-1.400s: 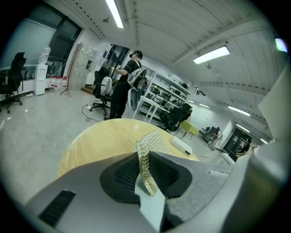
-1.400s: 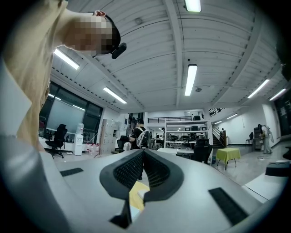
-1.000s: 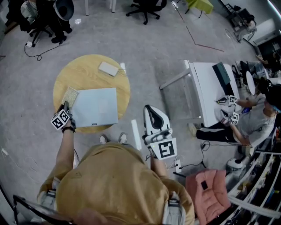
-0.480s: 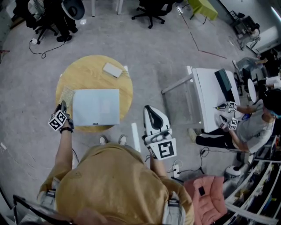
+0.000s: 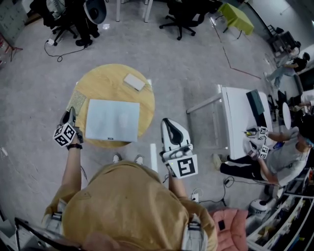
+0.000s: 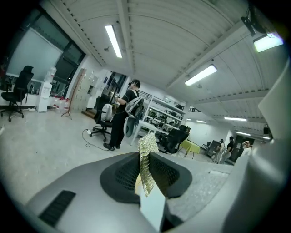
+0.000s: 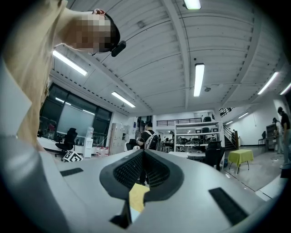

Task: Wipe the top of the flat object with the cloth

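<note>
A pale blue flat board (image 5: pixel 112 120) lies on the round wooden table (image 5: pixel 105 78). A yellow-green textured cloth (image 5: pixel 77 101) rests at the table's left edge, left of the board. My left gripper (image 5: pixel 68 114) is shut on the cloth's near end. In the left gripper view the cloth (image 6: pixel 146 168) stands up between the shut jaws of my left gripper (image 6: pixel 145 157), with the board (image 6: pixel 152 207) below. My white right gripper (image 5: pixel 172 133) hovers off the table's right side, clear of it. In its own view the right gripper (image 7: pixel 143 157) is shut with nothing held.
A small white block (image 5: pixel 133 82) lies at the table's far right. Beyond the table are office chairs (image 5: pixel 182 14) and a person standing (image 5: pixel 83 17). A white desk (image 5: pixel 240 117) with a seated person (image 5: pixel 279 147) stands to the right.
The left gripper and cloth have shifted a little left toward the table's edge, away from the board. The head camera has tilted, so the table sits further right. The right gripper holds still.
</note>
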{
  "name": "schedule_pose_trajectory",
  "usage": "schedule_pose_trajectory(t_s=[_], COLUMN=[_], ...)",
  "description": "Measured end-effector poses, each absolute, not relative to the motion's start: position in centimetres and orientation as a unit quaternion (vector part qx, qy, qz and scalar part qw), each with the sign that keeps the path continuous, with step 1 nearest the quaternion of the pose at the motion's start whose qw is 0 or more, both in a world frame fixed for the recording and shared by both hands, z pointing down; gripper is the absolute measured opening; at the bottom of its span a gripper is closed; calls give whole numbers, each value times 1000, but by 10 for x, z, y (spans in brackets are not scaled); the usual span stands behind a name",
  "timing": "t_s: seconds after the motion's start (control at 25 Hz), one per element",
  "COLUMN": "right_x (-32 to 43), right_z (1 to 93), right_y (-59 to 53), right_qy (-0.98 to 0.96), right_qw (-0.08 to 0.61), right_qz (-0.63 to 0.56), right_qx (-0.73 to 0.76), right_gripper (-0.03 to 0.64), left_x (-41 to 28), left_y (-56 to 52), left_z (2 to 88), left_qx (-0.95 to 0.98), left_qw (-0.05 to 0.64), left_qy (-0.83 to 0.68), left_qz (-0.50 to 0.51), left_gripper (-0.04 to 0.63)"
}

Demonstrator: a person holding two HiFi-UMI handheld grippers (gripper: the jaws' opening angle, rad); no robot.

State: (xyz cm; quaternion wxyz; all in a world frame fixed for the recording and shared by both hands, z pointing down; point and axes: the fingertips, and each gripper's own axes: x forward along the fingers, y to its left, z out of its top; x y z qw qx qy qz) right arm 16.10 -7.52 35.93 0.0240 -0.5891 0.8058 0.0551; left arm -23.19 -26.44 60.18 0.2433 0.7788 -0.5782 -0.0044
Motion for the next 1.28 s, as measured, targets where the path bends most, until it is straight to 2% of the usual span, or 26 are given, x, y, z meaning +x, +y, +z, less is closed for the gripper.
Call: schedule_pose_trajectory(t_s=[0.6, 1.04, 1.28], right_x=[138, 149, 148], right_z=[353, 352, 360], right_y=[-86, -75, -85], right_qy=[843, 851, 855], right_qw=[37, 26, 10], right_qz=[65, 74, 77], right_qx=[-532, -520, -513], right_gripper=[2, 2, 2], left_x=[-193, -204, -222], left_y=[-199, -111, -79], left_z=[399, 317, 304], left_qx=[838, 831, 814], left_qw=[65, -30, -56], left_qy=[-528, -537, -560], left_qz=[-122, -146, -140], left_gripper=[61, 61, 61])
